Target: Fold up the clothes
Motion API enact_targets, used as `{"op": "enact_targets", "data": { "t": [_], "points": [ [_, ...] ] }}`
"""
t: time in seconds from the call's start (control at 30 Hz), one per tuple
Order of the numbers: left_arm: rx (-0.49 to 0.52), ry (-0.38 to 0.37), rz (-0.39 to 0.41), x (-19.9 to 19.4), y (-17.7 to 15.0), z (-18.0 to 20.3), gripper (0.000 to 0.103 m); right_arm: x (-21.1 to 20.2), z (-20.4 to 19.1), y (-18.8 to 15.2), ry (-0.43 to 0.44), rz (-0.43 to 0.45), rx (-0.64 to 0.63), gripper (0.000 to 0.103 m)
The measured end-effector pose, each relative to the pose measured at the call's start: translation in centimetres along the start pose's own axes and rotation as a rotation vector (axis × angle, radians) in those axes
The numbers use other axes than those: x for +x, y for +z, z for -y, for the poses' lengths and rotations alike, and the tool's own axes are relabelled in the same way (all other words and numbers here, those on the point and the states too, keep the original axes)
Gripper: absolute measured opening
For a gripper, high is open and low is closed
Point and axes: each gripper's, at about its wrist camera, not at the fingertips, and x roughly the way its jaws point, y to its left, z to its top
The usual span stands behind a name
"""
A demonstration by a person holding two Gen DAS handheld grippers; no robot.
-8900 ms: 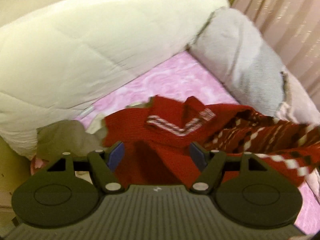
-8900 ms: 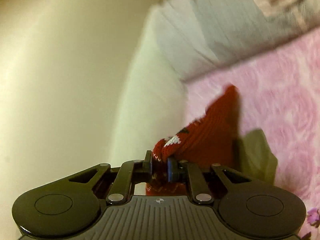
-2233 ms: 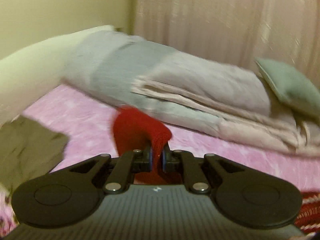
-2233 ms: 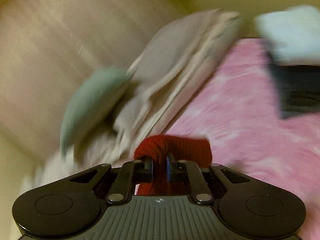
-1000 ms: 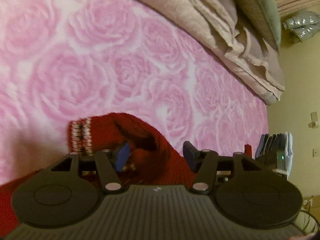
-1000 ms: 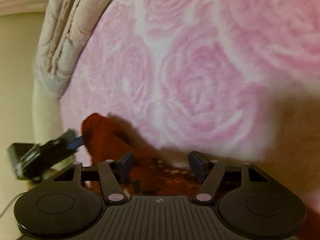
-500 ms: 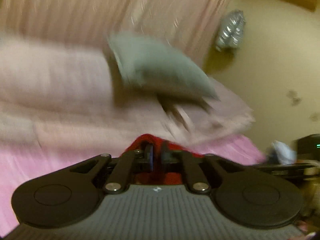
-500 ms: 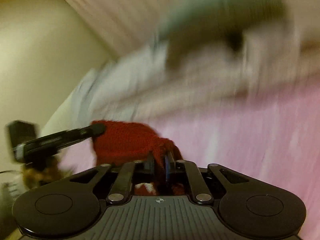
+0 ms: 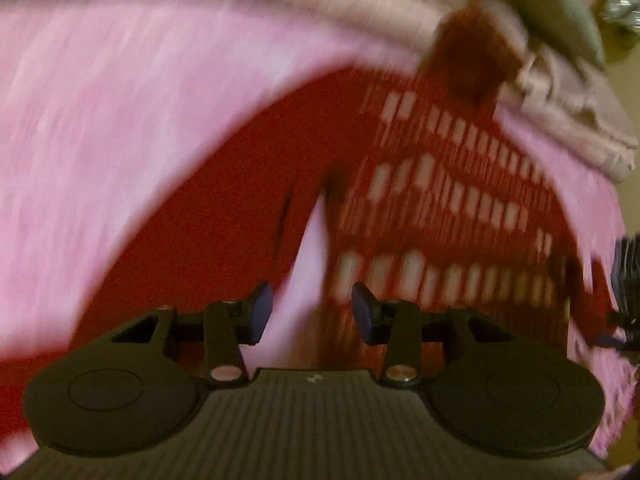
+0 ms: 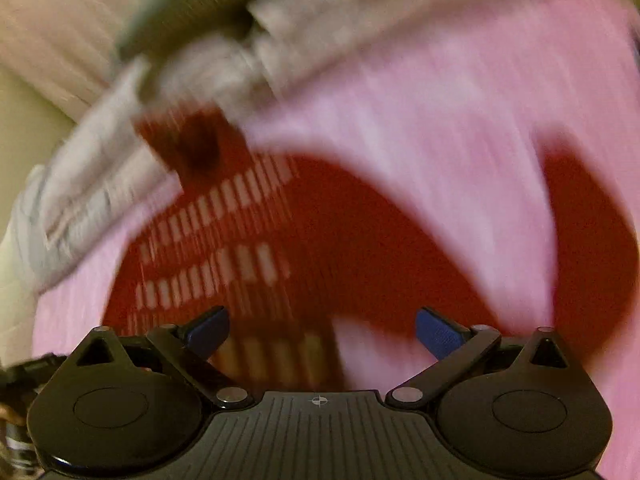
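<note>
A red knit sweater (image 9: 440, 200) with white diamond bands lies spread on the pink rose bedspread (image 9: 120, 120); both views are motion-blurred. Its far edge reaches the folded bedding. A plain red sleeve (image 9: 208, 208) runs to the left in the left wrist view, and sleeves (image 10: 380, 240) arc across the right wrist view. My left gripper (image 9: 308, 312) is open and empty just above the sweater. My right gripper (image 10: 322, 330) is wide open and empty above the sweater (image 10: 224, 248).
Folded beige and grey quilts (image 9: 560, 92) with a grey-green pillow (image 9: 552, 4) line the far side of the bed. They also show in the right wrist view (image 10: 120, 152). The other gripper's dark body (image 9: 626, 280) shows at the right edge.
Both grippers were shut on the red sweater half a second ago and have let go; it now lies spread flat on the bedspread. Both views have tilted down toward the bed.
</note>
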Motion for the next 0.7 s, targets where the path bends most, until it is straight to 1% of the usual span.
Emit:
{"op": "enact_targets", "data": {
  "t": [0.03, 0.07, 0.17, 0.2, 0.27, 0.33, 0.4, 0.43, 0.47, 0.5, 0.53, 0.57, 0.63, 0.7],
  "points": [
    [-0.039, -0.007, -0.026, -0.5, -1.9, -0.9, 0.037, -0.3, 1.0, -2.0, 0.0, -0.055, 0.047, 0.093],
    [-0.078, -0.015, -0.052, -1.1, -3.8, -1.8, 0.037, -0.6, 1.9, -3.9, 0.004, -0.105, 0.097, 0.091],
    [-0.199, -0.042, -0.12, -2.6, -9.0, -4.2, 0.037, -1.7, 3.2, -8.7, 0.029, -0.201, 0.244, 0.085],
    [-0.247, -0.062, -0.123, -2.8, -10.0, -4.6, 0.038, -1.8, 3.5, -10.0, 0.038, -0.224, 0.285, 0.083],
    [-0.306, -0.087, -0.116, -2.9, -11.3, -4.8, 0.04, -1.7, 3.6, -11.9, 0.064, -0.257, 0.344, 0.073],
    [-0.323, -0.09, -0.106, -2.3, -12.0, -4.8, 0.041, -1.6, 3.2, -13.5, 0.097, -0.262, 0.35, 0.072],
    [-0.317, -0.091, -0.083, -1.9, -12.1, -4.4, 0.043, -1.4, 2.5, -14.9, 0.116, -0.251, 0.333, 0.072],
    [-0.312, -0.095, -0.07, -1.8, -12.0, -4.1, 0.04, -1.2, 1.7, -15.1, 0.105, -0.235, 0.304, 0.072],
    [-0.298, -0.107, -0.067, -1.8, -12.0, -3.8, 0.016, -1.1, 1.0, -15.2, 0.103, -0.229, 0.276, 0.072],
    [-0.273, -0.13, -0.079, -1.8, -11.9, -3.5, 0.004, -0.9, 0.2, -15.1, 0.109, -0.23, 0.247, 0.061],
    [-0.249, -0.153, -0.091, -1.8, -11.8, -3.2, 0.004, -0.7, -0.5, -15.1, 0.115, -0.243, 0.215, 0.011],
    [-0.219, -0.168, -0.095, -2.0, -11.7, -2.9, 0.004, -0.5, -1.1, -15.1, 0.119, -0.273, 0.178, 0.006],
    [-0.162, -0.177, -0.069, -3.8, -11.1, -2.4, 0.004, -0.6, -2.3, -15.0, 0.114, -0.32, 0.091, 0.005],
    [-0.113, -0.177, -0.039, -6.0, -10.7, -2.5, 0.004, -2.3, -3.0, -14.0, 0.06, -0.316, -0.026, 0.005]
  ]
}}
